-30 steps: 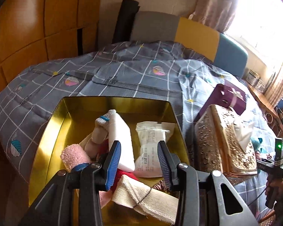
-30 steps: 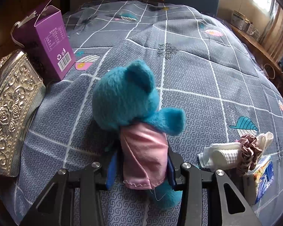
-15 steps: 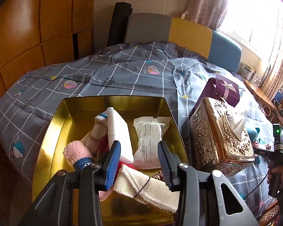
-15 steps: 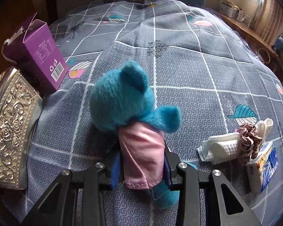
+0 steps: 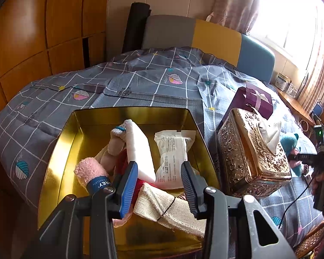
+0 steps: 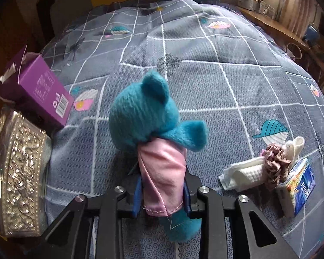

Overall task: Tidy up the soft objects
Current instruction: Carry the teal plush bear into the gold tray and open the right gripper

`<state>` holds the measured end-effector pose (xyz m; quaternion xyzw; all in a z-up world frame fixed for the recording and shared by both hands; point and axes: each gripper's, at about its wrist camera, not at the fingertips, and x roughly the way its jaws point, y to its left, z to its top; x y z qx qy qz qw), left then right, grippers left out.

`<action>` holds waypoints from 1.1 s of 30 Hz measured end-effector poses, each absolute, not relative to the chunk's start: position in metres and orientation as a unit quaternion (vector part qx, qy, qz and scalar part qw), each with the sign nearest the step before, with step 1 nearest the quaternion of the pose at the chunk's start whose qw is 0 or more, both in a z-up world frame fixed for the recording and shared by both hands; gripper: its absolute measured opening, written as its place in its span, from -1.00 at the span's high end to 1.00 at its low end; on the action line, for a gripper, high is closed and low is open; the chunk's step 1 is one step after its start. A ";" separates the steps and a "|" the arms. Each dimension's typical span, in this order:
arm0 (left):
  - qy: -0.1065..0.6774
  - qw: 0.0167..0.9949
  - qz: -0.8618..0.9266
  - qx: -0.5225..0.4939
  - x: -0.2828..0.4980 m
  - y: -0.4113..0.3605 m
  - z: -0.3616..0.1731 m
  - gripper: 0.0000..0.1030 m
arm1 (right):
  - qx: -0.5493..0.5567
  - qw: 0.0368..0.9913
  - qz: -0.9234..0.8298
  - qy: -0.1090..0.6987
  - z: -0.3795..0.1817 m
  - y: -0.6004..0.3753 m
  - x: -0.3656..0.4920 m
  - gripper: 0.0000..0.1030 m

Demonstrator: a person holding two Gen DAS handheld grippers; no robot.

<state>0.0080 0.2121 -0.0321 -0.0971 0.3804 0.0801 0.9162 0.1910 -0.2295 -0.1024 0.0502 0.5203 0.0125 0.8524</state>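
My right gripper (image 6: pixel 162 192) is closing on a teal plush bear (image 6: pixel 144 116) in a pink dress, its pads pressing the dress from both sides, with the bear raised a little off the bedspread. The bear (image 5: pixel 289 140) also peeks out behind the tissue box in the left wrist view. My left gripper (image 5: pixel 159 181) hangs open, with nothing between its pads, over a gold tin (image 5: pixel 60 142) that holds a pink rolled cloth (image 5: pixel 88 172), a white pad (image 5: pixel 138 149), a wrapped white packet (image 5: pixel 172 151) and a beige rolled cloth (image 5: pixel 164 207).
An ornate gold tissue box (image 5: pixel 252 153) and a purple carton (image 5: pixel 254 101) stand right of the tin. On the grey checked bedspread (image 6: pixel 205 75), right of the bear, lie a white waffle cloth (image 6: pixel 246 170), a mauve scrunchie (image 6: pixel 274 161) and a blue tissue pack (image 6: pixel 300 185).
The right gripper's jaws have narrowed on the bear's dress and the bear has risen slightly and turned. The left gripper has stayed over the tin.
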 end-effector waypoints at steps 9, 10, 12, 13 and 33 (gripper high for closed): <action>0.387 0.913 0.079 -0.100 0.008 0.214 -0.038 0.19 | 0.053 0.878 0.037 0.474 -0.034 -0.203 0.226 0.42; 0.388 0.913 0.080 -0.100 0.008 0.214 -0.038 0.19 | 0.052 0.883 0.044 0.465 -0.023 -0.196 0.229 0.42; 0.388 0.913 0.080 -0.102 0.006 0.215 -0.039 0.19 | 0.044 0.891 0.062 0.448 -0.002 -0.179 0.235 0.42; 0.387 0.913 0.080 -0.103 0.006 0.216 -0.039 0.19 | 0.038 0.894 0.072 0.440 0.007 -0.169 0.237 0.42; 0.379 0.911 0.106 -0.123 -0.002 0.242 -0.039 0.19 | -0.091 0.838 0.342 0.416 0.044 0.036 0.152 0.41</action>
